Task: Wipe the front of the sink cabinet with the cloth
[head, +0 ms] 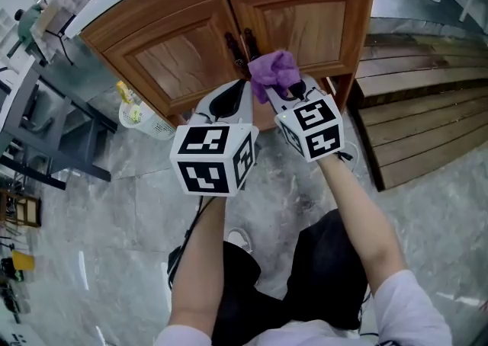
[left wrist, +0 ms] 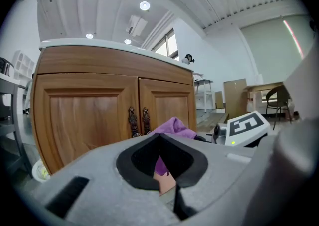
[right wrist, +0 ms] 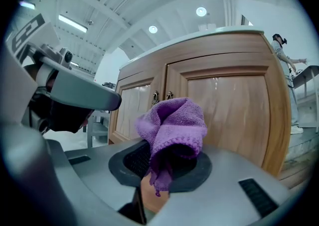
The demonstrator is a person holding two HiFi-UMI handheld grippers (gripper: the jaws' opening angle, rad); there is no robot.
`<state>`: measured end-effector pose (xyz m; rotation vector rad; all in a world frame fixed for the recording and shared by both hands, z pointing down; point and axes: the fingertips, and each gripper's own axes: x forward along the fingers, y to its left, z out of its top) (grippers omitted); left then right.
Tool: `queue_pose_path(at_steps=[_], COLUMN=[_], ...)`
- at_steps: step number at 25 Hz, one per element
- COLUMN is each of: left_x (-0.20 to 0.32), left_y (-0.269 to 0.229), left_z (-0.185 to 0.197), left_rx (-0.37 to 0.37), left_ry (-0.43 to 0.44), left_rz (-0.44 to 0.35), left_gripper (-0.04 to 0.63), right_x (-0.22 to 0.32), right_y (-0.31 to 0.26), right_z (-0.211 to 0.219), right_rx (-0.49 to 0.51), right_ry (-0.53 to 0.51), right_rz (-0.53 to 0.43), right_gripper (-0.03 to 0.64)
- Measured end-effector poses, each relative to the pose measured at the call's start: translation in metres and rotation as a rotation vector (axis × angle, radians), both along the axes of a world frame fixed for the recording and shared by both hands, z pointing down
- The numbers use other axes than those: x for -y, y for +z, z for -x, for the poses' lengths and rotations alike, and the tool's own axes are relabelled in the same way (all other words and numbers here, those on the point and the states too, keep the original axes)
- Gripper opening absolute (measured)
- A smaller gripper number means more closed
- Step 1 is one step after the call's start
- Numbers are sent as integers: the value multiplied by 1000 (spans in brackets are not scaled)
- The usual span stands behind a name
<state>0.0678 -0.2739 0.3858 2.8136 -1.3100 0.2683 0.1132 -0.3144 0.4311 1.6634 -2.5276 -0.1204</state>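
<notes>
The wooden sink cabinet (head: 175,62) has two doors with dark handles (head: 236,46) at the middle. My right gripper (head: 293,91) is shut on a bunched purple cloth (head: 274,70), held just in front of the right door's lower left corner, near the handles; I cannot tell if it touches the wood. In the right gripper view the cloth (right wrist: 174,125) bulges up out of the gripper (right wrist: 162,165) before the cabinet (right wrist: 234,105). My left gripper (head: 240,87) hovers beside it on the left, shut and empty. From the left gripper (left wrist: 160,158) the cloth (left wrist: 174,126) shows below the handles (left wrist: 138,120).
A white basket (head: 145,117) with yellow items stands on the floor at the cabinet's left foot. A grey table frame (head: 53,108) is further left. Wooden steps (head: 427,108) lie right of the cabinet. A person (right wrist: 284,56) stands beyond the cabinet's right end.
</notes>
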Motion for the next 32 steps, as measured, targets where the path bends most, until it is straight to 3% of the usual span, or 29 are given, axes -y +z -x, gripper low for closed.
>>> queue_pose_path(at_steps=[4,20,28,32], left_x=[5,13,14,15], left_y=[-4,21,27,31], left_z=[-27,-112,-137,-142], left_rx=[-55,-79,-106,-114], left_ry=[52,240,300,307], left_rz=[14,50,73,86], left_gripper=[6,6,6,6], right_x=[1,-3,-13,-15], right_y=[-1,5,11,9], right_z=[-28,-152,-195,-194], right_rx=[-4,-58,-88,-90], right_ry=[58,321,412,414], right_rz=[-2,20,47,46], right_gripper=[72,72,72,72])
